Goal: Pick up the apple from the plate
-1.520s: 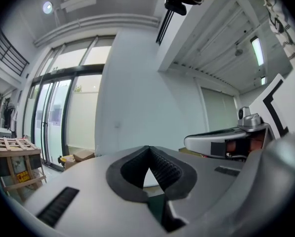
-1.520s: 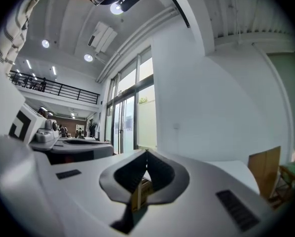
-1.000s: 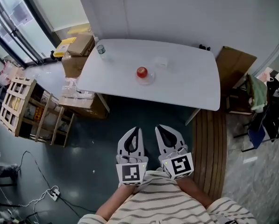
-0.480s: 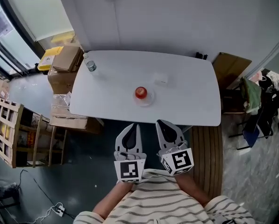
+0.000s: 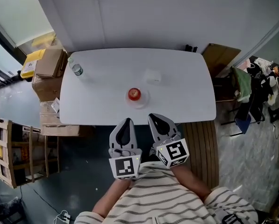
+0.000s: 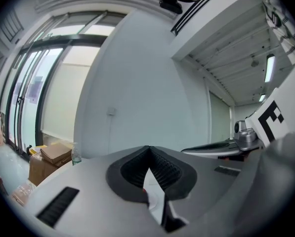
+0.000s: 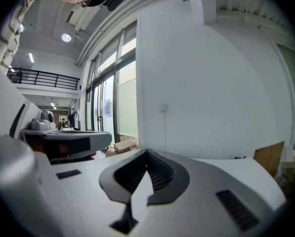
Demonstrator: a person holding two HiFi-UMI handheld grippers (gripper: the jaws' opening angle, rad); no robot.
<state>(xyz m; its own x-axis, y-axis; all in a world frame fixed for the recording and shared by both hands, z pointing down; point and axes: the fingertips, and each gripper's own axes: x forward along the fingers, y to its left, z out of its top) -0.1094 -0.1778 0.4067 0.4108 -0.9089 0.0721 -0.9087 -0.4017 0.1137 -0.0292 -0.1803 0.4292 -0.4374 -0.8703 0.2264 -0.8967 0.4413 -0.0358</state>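
Your left hand-held gripper point(image 5: 125, 122) has its jaws together, tips meeting with nothing between them, and your right hand-held gripper point(image 5: 154, 118) is closed and empty in the same way. The two gripper views confirm it: the left gripper's point(image 6: 148, 149) jaws meet at a point, and so do the right gripper's point(image 7: 147, 152).

You hold both side by side in front of your striped shirt point(image 5: 162, 199), pointing away from you toward the white surface point(image 5: 186, 92). A second ago a wide strip of dark floor lay between their tips and the near edge of the surface. Now the tips reach that near edge, the right one just over it. Neither pair of jaws has opened in that time.

The apple point(image 5: 134, 94) sits on its clear plate point(image 5: 140, 100) near the middle of the surface, toward the near side. It lies just beyond your gripper tips and roughly between the two, apart from both. It has not moved on the plate.

A small bottle point(image 5: 76, 70) stands at the far left corner of the surface, with cardboard boxes point(image 5: 48, 62) on the floor just left of it. Both looked farther off a second ago. Wooden planks point(image 5: 200, 143) lie on the floor to the right of your right gripper.
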